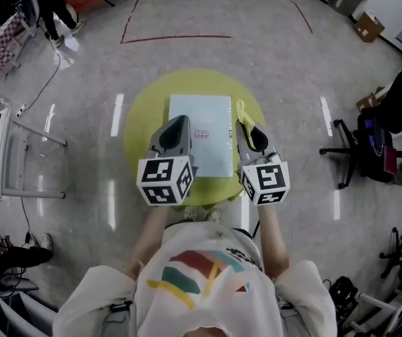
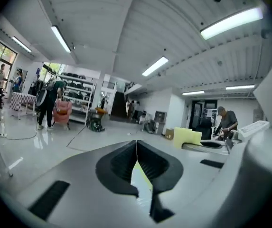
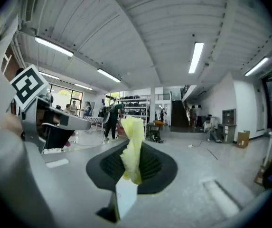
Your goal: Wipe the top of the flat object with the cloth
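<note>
**Jaws closed on both sides, yellow cloth pinched on the right**

Your left gripper (image 2: 136, 152) has its jaws pressed together with nothing between them. Your right gripper (image 3: 134, 161) is clamped on a yellow cloth (image 3: 132, 144), which stands up between the pads in a crumpled fold, its free end poking out past the tips.

In the head view both grippers hover side by side in front of your chest, pointing away from you. Just beyond and below them lies the flat object (image 1: 211, 118), a pale rectangular panel with a small red mark near its middle. It rests flat on a round yellow-green table (image 1: 136, 128). Farther out are grey floor, red tape lines and office chairs (image 1: 369, 153).

The cloth looks light, soft and limp, so it will probably bunch up unless you press it down flat. The panel looks thin, stiff and light, and it may slide as you wipe. The closed left gripper could steady it at an edge.
</note>
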`<action>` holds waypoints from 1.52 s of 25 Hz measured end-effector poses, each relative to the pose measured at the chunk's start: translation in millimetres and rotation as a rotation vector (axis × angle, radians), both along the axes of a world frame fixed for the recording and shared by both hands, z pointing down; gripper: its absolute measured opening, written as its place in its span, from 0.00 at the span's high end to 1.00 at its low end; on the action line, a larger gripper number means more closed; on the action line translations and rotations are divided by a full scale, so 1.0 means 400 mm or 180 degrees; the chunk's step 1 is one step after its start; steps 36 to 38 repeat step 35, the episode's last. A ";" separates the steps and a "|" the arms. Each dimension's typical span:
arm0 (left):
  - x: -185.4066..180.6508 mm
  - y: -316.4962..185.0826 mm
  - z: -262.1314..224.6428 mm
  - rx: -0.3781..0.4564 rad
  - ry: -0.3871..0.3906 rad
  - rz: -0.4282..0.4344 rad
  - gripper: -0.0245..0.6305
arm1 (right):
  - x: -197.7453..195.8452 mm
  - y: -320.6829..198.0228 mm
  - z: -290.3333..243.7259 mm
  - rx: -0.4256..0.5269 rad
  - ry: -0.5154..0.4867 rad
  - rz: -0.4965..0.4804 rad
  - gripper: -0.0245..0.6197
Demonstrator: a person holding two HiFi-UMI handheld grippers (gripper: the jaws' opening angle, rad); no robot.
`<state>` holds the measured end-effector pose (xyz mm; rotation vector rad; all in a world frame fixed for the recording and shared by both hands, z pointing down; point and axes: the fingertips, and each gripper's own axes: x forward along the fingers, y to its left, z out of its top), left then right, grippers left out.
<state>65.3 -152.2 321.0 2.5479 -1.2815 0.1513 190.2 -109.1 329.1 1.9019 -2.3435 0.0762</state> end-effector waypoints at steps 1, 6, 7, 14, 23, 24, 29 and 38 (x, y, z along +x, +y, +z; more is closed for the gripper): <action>-0.002 0.014 -0.040 0.0164 0.0069 0.0002 0.94 | -0.018 0.010 -0.037 0.0127 -0.0026 0.0039 0.92; -0.002 0.073 -0.160 0.1000 0.0097 0.0035 0.94 | -0.082 0.074 -0.104 0.0455 0.0057 0.0052 0.92; -0.003 0.081 -0.171 0.1122 0.0052 0.0036 0.94 | -0.086 0.085 -0.103 0.0462 0.0098 0.0068 0.92; -0.012 0.094 -0.185 0.1325 0.0018 -0.0029 0.94 | -0.090 0.110 -0.104 0.0512 0.0299 0.0093 0.92; 0.007 0.117 -0.214 0.1372 -0.0031 0.0025 0.94 | -0.104 0.122 -0.126 0.0590 0.0517 0.0075 0.92; 0.005 0.118 -0.216 0.1378 -0.0027 0.0019 0.94 | -0.104 0.123 -0.126 0.0577 0.0522 0.0083 0.92; -0.009 0.111 -0.205 0.1372 -0.0039 -0.0030 0.94 | -0.097 0.124 -0.125 0.0605 0.0543 0.0126 0.92; -0.028 0.102 -0.222 0.1401 0.0012 -0.0116 0.94 | -0.089 0.128 -0.132 0.0596 0.0539 0.0135 0.92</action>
